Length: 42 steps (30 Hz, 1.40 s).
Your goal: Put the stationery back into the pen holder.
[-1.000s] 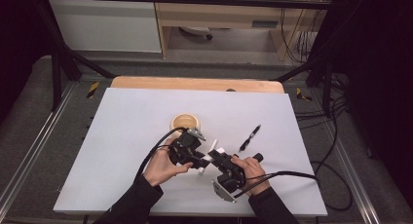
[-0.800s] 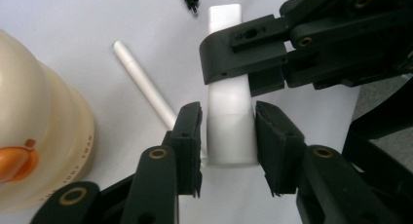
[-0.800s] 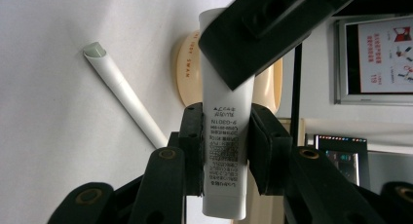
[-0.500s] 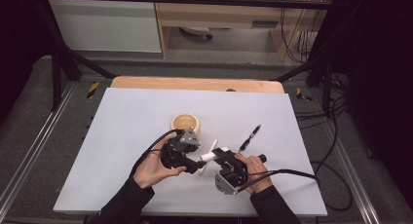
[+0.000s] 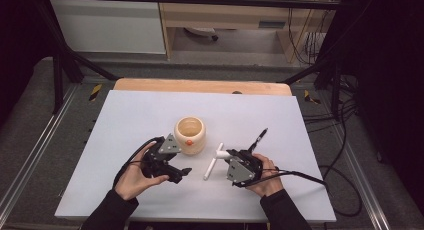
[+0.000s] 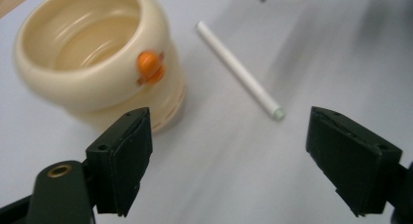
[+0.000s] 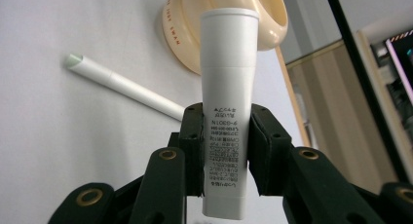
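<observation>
Your left tool (image 5: 184,173), jaws just opening, empty beside the cup (image 5: 190,134); your right tool (image 5: 229,157) clamps the tube (image 7: 227,112); white stick (image 5: 212,165) between, open surface (image 5: 125,115) all round.

White table (image 5: 125,120), cream cup (image 5: 190,135), white stick (image 5: 212,166), black pen (image 5: 260,137) on it

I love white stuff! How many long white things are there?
2: a white stick lying flat near the cup, and a white tube gripped in the right tool.

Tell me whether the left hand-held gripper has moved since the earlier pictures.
Yes. The left hand-held gripper has drawn left, away from the right hand-held gripper, and now sits below the cream ceramic cup; its jaws have just been opening, nothing between them.
</observation>
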Each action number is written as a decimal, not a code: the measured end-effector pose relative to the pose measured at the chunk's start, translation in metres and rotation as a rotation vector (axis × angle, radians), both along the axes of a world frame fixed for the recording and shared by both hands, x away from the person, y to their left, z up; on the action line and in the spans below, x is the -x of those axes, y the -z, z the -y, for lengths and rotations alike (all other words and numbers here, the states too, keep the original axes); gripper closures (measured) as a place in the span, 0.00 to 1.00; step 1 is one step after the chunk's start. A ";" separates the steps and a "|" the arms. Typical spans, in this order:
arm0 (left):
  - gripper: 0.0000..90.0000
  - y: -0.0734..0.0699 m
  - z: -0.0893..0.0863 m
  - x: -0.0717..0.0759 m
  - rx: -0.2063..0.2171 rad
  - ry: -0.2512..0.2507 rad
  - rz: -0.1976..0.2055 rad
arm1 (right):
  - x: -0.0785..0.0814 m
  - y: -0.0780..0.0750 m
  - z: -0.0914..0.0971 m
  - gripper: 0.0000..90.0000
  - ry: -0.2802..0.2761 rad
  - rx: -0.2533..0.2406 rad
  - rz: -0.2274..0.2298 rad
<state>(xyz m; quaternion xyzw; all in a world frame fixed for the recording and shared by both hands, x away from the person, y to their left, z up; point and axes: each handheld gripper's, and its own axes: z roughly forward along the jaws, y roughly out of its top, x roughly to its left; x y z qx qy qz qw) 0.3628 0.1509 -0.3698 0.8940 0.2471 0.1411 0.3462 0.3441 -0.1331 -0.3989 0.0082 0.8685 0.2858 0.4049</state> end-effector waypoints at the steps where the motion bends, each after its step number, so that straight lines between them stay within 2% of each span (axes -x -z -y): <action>1: 0.18 0.002 -0.005 0.000 0.007 -0.007 -0.002 | 0.000 -0.001 0.001 0.78 0.010 -0.026 -0.022; 6: 0.15 0.014 -0.027 -0.001 0.024 -0.054 -0.023 | -0.003 -0.005 0.004 0.78 0.039 -0.112 -0.083; 9: 0.15 0.021 -0.040 -0.003 0.044 -0.081 -0.012 | -0.005 -0.007 0.006 0.78 0.064 -0.165 -0.124; 11: 0.15 0.026 -0.049 -0.004 0.054 -0.098 -0.020 | -0.007 -0.009 0.007 0.78 0.077 -0.203 -0.146; 17: 0.15 0.040 -0.072 -0.004 0.057 -0.161 -0.018 | -0.009 -0.012 0.010 0.78 0.106 -0.298 -0.216; 26: 0.14 0.053 -0.102 0.002 0.094 -0.219 -0.018 | -0.013 -0.017 0.009 0.78 0.132 -0.439 -0.296; 31: 0.14 0.056 -0.115 0.006 0.122 -0.250 -0.010 | -0.016 -0.019 0.007 0.78 0.159 -0.526 -0.350; 34: 0.13 0.057 -0.120 0.008 0.139 -0.257 -0.012 | -0.018 -0.019 0.006 0.78 0.170 -0.570 -0.366; 42: 0.13 0.060 -0.125 0.009 0.139 -0.272 -0.018 | -0.026 -0.020 0.000 0.78 0.192 -0.695 -0.418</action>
